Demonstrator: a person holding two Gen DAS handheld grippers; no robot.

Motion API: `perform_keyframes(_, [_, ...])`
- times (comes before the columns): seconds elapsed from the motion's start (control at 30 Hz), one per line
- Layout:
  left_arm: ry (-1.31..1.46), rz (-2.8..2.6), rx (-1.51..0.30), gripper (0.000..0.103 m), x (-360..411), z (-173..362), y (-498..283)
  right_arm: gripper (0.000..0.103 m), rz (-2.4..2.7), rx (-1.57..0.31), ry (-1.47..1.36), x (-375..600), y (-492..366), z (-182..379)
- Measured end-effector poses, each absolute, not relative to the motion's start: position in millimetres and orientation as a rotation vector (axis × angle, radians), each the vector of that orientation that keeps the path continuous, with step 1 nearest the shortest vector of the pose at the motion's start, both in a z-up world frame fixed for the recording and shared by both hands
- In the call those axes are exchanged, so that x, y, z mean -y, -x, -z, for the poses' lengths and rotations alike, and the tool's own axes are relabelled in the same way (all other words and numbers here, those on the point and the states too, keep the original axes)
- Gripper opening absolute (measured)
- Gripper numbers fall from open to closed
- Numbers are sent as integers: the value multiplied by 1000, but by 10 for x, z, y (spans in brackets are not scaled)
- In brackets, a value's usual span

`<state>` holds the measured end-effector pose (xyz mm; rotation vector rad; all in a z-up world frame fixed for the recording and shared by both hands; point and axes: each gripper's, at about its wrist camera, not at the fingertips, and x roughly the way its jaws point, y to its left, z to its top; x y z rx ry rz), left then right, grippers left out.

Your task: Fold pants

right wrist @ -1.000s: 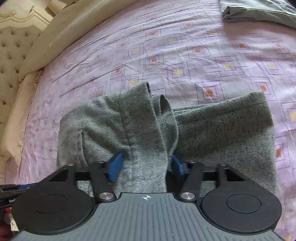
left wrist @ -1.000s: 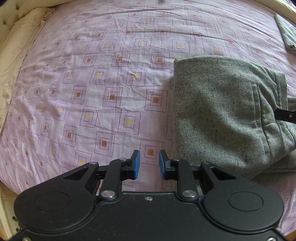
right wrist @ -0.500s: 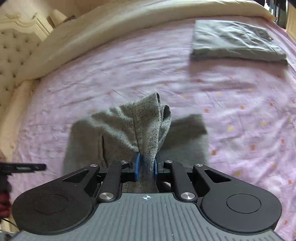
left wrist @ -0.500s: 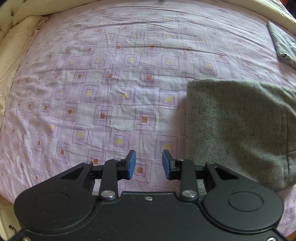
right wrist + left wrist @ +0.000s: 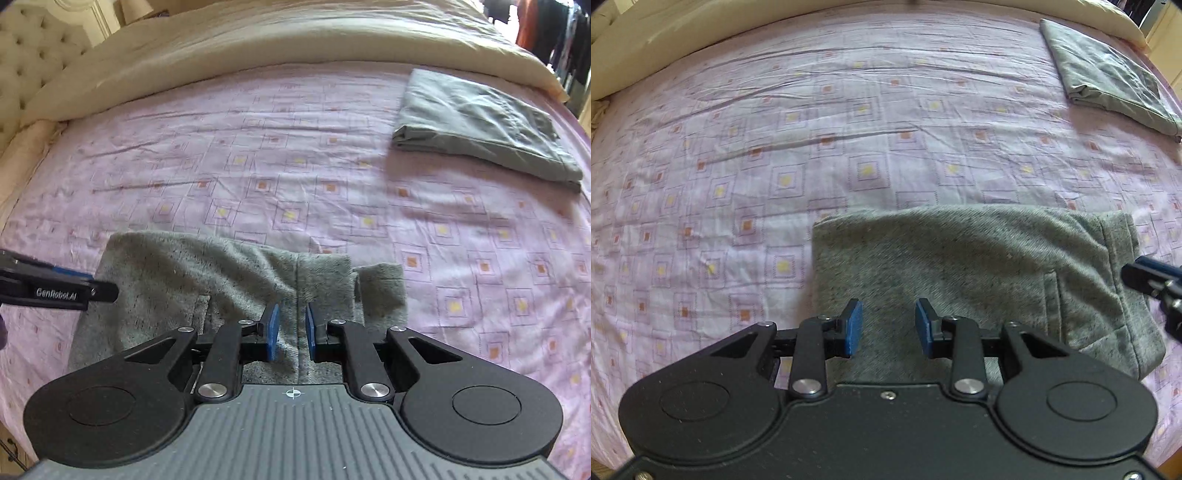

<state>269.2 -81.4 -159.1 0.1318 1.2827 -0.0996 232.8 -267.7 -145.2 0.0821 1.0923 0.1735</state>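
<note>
Open bed (image 5: 258, 177) is left beyond the grey pants (image 5: 942, 258), obstructed only by folded cloth (image 5: 480, 125) far right.

Soft, even daylight — slight motion blur, heavy fisheye bending at the edges, faint shadows on the bedsheet (image 5: 746, 155).

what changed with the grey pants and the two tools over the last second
The right tool closed on a fold of the grey pants and lifted it. The left tool, open and empty, moved from over the sheet to over the pants. The folded grey cloth stayed put.
</note>
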Motion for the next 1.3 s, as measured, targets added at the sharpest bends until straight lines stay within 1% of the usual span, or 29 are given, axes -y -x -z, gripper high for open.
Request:
perform_keyframes(0.13, [-132,74,-1305,43,949,1771,-2922,16,-138,-1163,-60,2617,-2364,1650])
perform_keyframes(0.23, [-108,62,-1343,43,950,1924,-3100,23,-130,-1182,-66,2633,-2414,1734])
perform_keyframes(0.3, [-123,59,-1333,47,972,1970,-3176,24,-132,-1186,-72,2638,-2455,1766])
perform_keyframes(0.37, [-171,58,-1316,53,1020,1996,-3223,25,-136,-1180,-71,2644,-2478,1799])
perform_keyframes(0.43, [-205,61,-1308,54,1063,2029,-3267,25,-140,-1172,-67,2637,-2497,1817])
perform_keyframes(0.63, [-188,41,-1300,56,1026,2001,-3231,26,-138,-1162,-94,2683,-2489,1822])
perform_keyframes(0.7, [-182,27,-1306,61,1011,1973,-3206,26,-134,-1167,-94,2678,-2494,1812])
perform_keyframes(0.73, [-180,12,-1312,66,999,1963,-3197,27,-130,-1170,-95,2676,-2493,1805])
perform_keyframes(0.77, [-171,4,-1317,70,977,1955,-3179,27,-124,-1173,-98,2674,-2493,1801])
perform_keyframes(0.83, [-143,1,-1329,73,908,1943,-3113,28,-110,-1177,-107,2674,-2474,1785])
perform_keyframes(0.9, [-127,-9,-1339,81,834,1940,-3027,30,-93,-1177,-111,2672,-2435,1771])
perform_keyframes(0.93, [-124,-15,-1351,87,800,1953,-2976,34,-81,-1175,-107,2670,-2404,1770])
perform_keyframes(0.97, [-119,-17,-1363,91,763,1973,-2925,40,-70,-1175,-102,2671,-2365,1771])
perform_keyframes(1.0, [-111,-17,-1377,91,724,1995,-2871,43,-62,-1181,-104,2681,-2327,1776])
perform_keyframes(1.03, [-97,-17,-1389,93,683,2014,-2805,49,-56,-1189,-114,2699,-2286,1786])
perform_keyframes(1.07, [-88,-24,-1399,95,646,2031,-2750,51,-53,-1195,-135,2727,-2239,1793])
perform_keyframes(1.17, [-61,-32,-1419,97,550,2069,-2573,53,-44,-1195,-202,2816,-2095,1789])
perform_keyframes(1.3, [-46,1,-1403,95,431,2002,-2343,53,-66,-1183,-245,2924,-1957,1701])
